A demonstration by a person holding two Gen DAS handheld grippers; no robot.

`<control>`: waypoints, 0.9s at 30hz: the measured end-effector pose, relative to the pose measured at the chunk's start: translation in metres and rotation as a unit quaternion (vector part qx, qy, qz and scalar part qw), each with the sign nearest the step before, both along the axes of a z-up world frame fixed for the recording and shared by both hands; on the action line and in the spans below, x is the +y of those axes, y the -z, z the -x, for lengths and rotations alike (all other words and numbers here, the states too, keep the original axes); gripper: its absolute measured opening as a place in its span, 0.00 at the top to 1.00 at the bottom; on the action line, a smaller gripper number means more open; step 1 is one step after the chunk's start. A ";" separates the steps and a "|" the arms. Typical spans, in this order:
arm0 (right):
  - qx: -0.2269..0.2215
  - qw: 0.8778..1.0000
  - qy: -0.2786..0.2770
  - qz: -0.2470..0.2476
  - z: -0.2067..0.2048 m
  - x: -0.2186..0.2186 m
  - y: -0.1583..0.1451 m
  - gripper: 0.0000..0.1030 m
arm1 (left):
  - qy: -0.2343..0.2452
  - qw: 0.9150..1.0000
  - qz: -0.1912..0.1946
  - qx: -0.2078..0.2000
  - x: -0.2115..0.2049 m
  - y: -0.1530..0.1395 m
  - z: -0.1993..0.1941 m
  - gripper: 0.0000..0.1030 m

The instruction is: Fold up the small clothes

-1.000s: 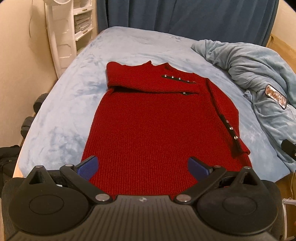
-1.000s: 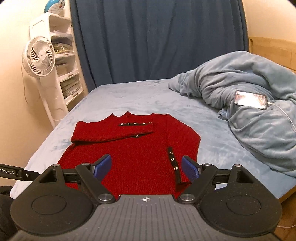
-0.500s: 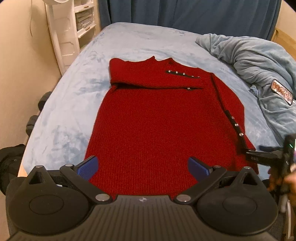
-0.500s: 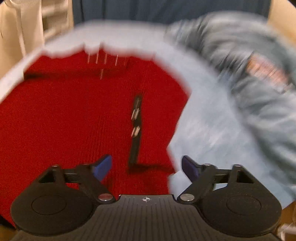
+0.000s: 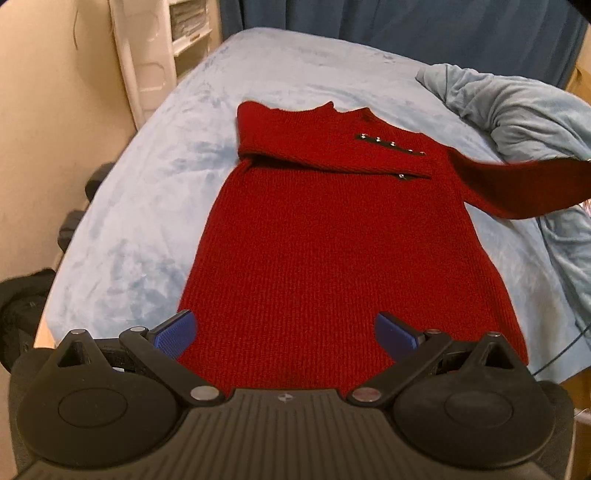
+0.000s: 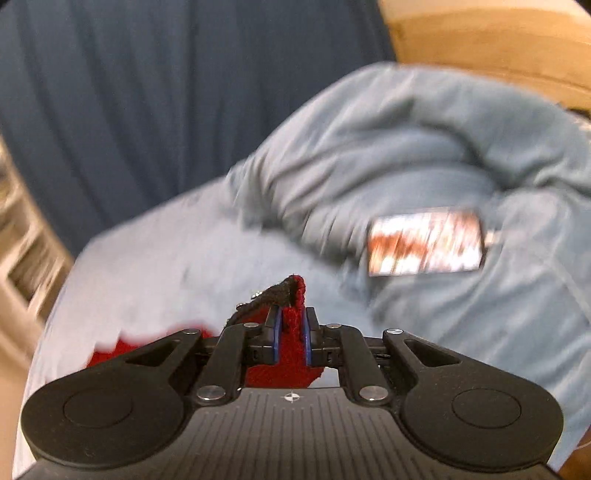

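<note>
Bed (image 5: 155, 155): red sweater (image 5: 332, 240) lies flat on it, one sleeve (image 5: 535, 188) lifted off toward the blanket (image 5: 517, 107). Left tool (image 5: 284, 332): jaws wide apart, empty, above sweater's hem. Right tool (image 6: 291, 332): jaws closing, pinching the sleeve cuff (image 6: 291, 295).

**Inventory of visible items, by count**

One red knit garment (image 5: 343, 236) lies on one bed (image 5: 155, 206), its body at the centre of the left wrist view. Two sleeves: one folded across the chest (image 5: 332, 155), one lifted toward 3 o'clock (image 5: 524, 188). One crumpled blue blanket (image 5: 524, 107) at 2 o'clock bears one phone (image 6: 426, 242). One dark curtain (image 5: 406, 26) at 12 o'clock. One white shelf unit (image 5: 155, 55) at 11 o'clock. Two grippers: left gripper (image 5: 284, 332), right gripper (image 6: 291, 332).
</note>
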State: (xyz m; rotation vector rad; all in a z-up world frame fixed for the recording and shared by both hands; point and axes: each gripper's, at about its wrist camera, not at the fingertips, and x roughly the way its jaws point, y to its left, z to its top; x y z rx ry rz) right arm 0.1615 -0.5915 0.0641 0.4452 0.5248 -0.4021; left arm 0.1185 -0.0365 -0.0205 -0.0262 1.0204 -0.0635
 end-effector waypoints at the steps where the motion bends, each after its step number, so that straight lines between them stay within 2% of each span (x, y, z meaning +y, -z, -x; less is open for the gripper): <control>1: -0.001 1.000 0.010 0.002 -0.006 -0.006 -0.003 0.89 | -0.003 1.000 -0.001 0.003 0.002 0.002 -0.003 0.00; 2: 0.006 1.000 0.024 0.006 -0.015 -0.008 -0.003 0.89 | -0.008 1.000 -0.003 0.005 0.004 0.004 -0.007 0.00; 4: 0.049 0.997 0.050 0.022 -0.032 -0.014 0.009 0.89 | -0.017 1.000 -0.008 0.010 0.010 0.008 -0.015 0.00; 7: 0.148 0.987 0.069 0.015 -0.068 -0.017 0.047 0.89 | -0.038 0.999 -0.001 0.022 0.025 0.016 -0.027 0.00; 10: 0.166 0.984 0.060 0.014 -0.092 -0.004 0.054 0.89 | -0.058 0.998 0.006 0.033 0.044 0.025 -0.038 0.00; 14: 0.149 0.988 -0.009 0.040 -0.143 0.053 0.029 0.89 | -0.080 0.996 0.018 0.042 0.069 0.037 -0.054 0.00; 17: 0.123 0.987 -0.097 0.049 -0.192 0.137 0.002 0.89 | -0.097 0.994 0.028 0.044 0.088 0.043 -0.063 0.00; 20: 0.093 0.974 -0.199 0.058 -0.242 0.245 -0.013 0.89 | -0.113 0.992 0.043 0.046 0.109 0.046 -0.070 0.00; 22: 0.081 0.961 -0.256 0.062 -0.270 0.316 -0.008 0.89 | -0.126 0.990 0.047 0.042 0.123 0.047 -0.072 0.00; 24: 0.078 0.952 -0.290 0.061 -0.291 0.384 0.014 0.89 | -0.139 0.988 0.046 0.042 0.135 0.048 -0.073 0.00; 25: 0.083 0.949 -0.299 0.053 -0.299 0.415 0.036 0.83 | -0.144 0.988 0.045 0.043 0.140 0.049 -0.073 0.00; 26: 0.095 0.946 -0.307 0.044 -0.302 0.441 0.057 0.73 | -0.149 0.987 0.043 0.046 0.145 0.050 -0.073 0.00; 27: 0.116 0.941 -0.314 0.039 -0.302 0.458 0.078 0.47 | -0.153 0.986 0.042 0.049 0.150 0.051 -0.073 0.00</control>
